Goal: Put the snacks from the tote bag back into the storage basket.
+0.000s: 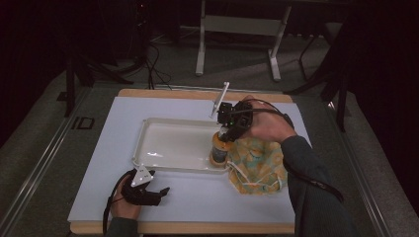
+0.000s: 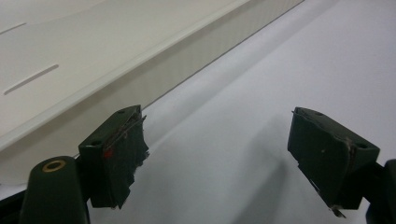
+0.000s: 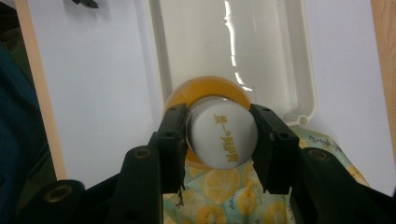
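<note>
A small bottle of orange liquid with a white cap stands upright at the right end of the white tray, close to its rim. My right gripper comes down from above and is shut on the cap, one jaw on each side. I cannot tell whether the bottle rests on the tray floor. My left gripper lies on the white mat in front of the tray's near-left corner. Its jaws stand wide open with nothing between them.
A lemon-print cloth lies crumpled on the mat right of the tray, touching its corner; it shows under the bottle. The tray wall runs just beyond my left gripper. The mat covers a wooden board. Table legs stand behind.
</note>
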A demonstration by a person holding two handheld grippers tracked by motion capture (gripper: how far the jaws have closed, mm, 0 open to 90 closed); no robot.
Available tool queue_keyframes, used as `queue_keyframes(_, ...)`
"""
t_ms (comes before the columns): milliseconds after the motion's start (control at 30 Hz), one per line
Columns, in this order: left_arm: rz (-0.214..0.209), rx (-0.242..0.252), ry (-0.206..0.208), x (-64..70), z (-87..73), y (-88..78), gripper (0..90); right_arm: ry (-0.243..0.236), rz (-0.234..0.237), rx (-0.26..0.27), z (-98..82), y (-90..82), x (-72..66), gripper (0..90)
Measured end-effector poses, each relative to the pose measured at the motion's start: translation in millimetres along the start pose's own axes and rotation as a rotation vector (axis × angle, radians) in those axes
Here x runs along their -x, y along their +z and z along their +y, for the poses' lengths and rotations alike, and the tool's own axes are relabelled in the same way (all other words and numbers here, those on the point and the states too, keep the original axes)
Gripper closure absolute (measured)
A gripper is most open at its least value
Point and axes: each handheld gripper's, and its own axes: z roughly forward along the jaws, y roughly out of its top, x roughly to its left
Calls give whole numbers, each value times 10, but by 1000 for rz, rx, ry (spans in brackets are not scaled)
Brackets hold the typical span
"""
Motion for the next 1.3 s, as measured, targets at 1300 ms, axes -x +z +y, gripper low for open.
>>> queue_keyframes(1300,0,-3,-2,1,2,2,192,-50,20,-35,-11,240,-31,587)
